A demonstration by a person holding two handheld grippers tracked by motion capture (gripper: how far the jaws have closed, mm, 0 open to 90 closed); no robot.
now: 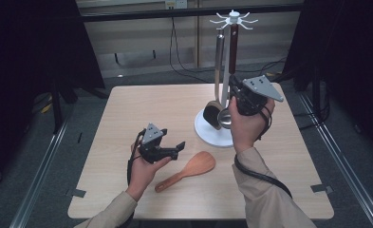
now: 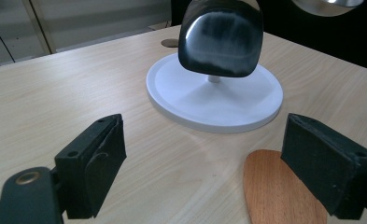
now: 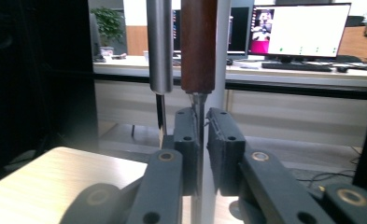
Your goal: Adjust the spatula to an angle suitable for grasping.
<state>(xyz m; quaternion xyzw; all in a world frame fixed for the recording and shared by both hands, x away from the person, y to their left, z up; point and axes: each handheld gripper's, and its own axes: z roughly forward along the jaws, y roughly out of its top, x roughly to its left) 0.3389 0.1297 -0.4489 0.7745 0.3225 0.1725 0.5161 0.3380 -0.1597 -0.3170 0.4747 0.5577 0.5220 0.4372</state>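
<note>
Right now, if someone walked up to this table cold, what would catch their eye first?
Probably the white utensil stand at the table's far right, with a black spatula and a wood-handled ladle hanging from its top hooks. The right gripper has its jaws shut on the ladle's thin metal shank, just below the wooden handle. Nearer the person, a wooden rice paddle lies flat beside the open left gripper.
</note>
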